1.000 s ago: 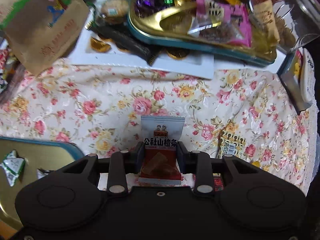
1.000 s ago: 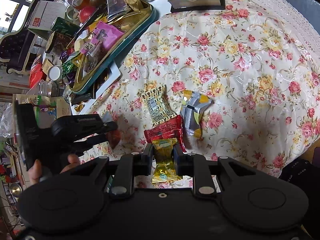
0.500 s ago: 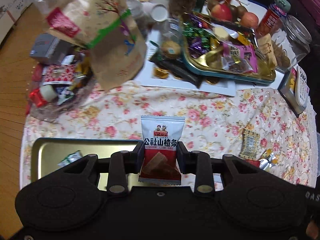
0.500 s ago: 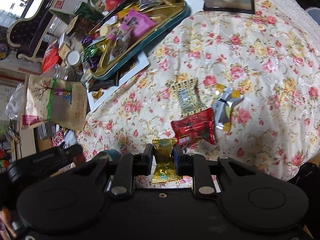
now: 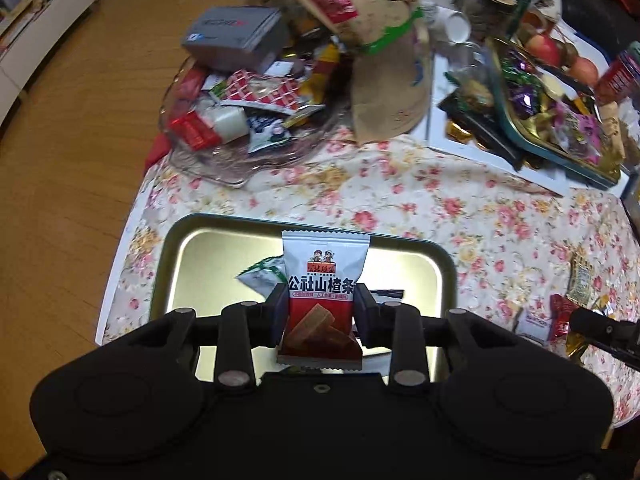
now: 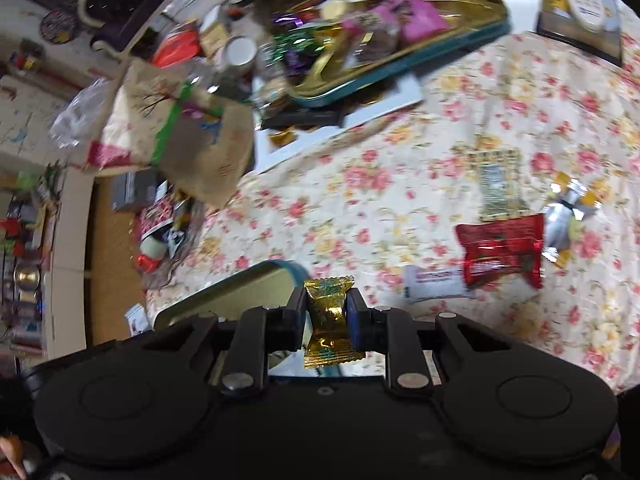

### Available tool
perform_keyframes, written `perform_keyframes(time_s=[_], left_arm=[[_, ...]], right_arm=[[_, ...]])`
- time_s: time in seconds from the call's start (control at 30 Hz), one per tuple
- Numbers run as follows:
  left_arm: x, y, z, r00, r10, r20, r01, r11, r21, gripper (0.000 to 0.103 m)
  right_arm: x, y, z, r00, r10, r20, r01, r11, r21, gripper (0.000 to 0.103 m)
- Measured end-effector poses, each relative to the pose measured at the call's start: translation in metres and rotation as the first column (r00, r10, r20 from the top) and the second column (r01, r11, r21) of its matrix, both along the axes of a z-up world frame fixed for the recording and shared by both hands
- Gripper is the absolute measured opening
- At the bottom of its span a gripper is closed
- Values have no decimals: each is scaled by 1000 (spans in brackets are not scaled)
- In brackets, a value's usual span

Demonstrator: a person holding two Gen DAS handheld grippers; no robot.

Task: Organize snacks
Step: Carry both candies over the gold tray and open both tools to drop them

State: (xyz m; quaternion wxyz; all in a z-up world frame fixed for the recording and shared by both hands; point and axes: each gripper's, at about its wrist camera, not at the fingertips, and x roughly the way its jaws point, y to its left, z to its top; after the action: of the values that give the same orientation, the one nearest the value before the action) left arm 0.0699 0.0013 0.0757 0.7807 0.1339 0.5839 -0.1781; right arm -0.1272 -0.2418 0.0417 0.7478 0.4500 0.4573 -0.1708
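My left gripper [image 5: 321,300] hangs over a gold tray [image 5: 188,256] with a teal rim. A white and red hawthorn snack packet [image 5: 324,264] stands upright between its pads; the jaws are opening, and the pads still touch the packet's sides. A green and white packet [image 5: 262,276] lies in the tray. My right gripper [image 6: 326,308] is shut on a gold-wrapped candy [image 6: 329,288] beside the tray's corner [image 6: 248,292]. To its right, a red packet [image 6: 500,248], a small white packet [image 6: 434,282], a gold patterned packet [image 6: 498,184] and a silver-yellow candy [image 6: 568,216] lie on the floral cloth.
A glass dish [image 5: 240,172] heaped with snacks sits behind the tray. A brown paper bag [image 5: 384,60] leans beside it. A second gold tray [image 5: 560,156], full of sweets, rests on a white board at the back right. The table edge and wooden floor [image 5: 72,160] lie to the left.
Both grippers have swung left across the cloth with their snacks. The left one went from the cloth to above the gold tray. The right one left the loose packets behind and reached the tray's corner.
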Motion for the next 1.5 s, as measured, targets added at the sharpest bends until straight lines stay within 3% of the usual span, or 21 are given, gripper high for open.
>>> perform_keyframes(time_s=[0.27, 0.53, 0.67, 0.9, 1.1, 1.5], left_arm=[[18, 23, -6, 998, 63, -12, -63, 998, 4, 47], [24, 29, -15, 987, 93, -134, -100, 994, -45, 47], [24, 25, -17, 984, 117, -135, -120, 993, -12, 46], [17, 11, -16, 990, 71, -125, -72, 997, -7, 46], [13, 0, -18, 990, 47, -133, -48, 999, -1, 46], [-1, -23, -19, 990, -8, -139, 9, 1000, 7, 46]], right_arm=[[27, 46, 1, 987, 157, 44, -155, 987, -33, 23], [43, 72, -4, 964, 261, 41, -259, 965, -50, 23], [48, 85, -8, 952, 305, 25, -303, 951, -58, 23], [55, 104, -9, 934, 356, 25, -354, 933, -56, 26], [56, 109, -8, 932, 360, 38, -359, 933, -36, 38], [49, 80, -19, 965, 251, -77, -256, 964, -75, 39]])
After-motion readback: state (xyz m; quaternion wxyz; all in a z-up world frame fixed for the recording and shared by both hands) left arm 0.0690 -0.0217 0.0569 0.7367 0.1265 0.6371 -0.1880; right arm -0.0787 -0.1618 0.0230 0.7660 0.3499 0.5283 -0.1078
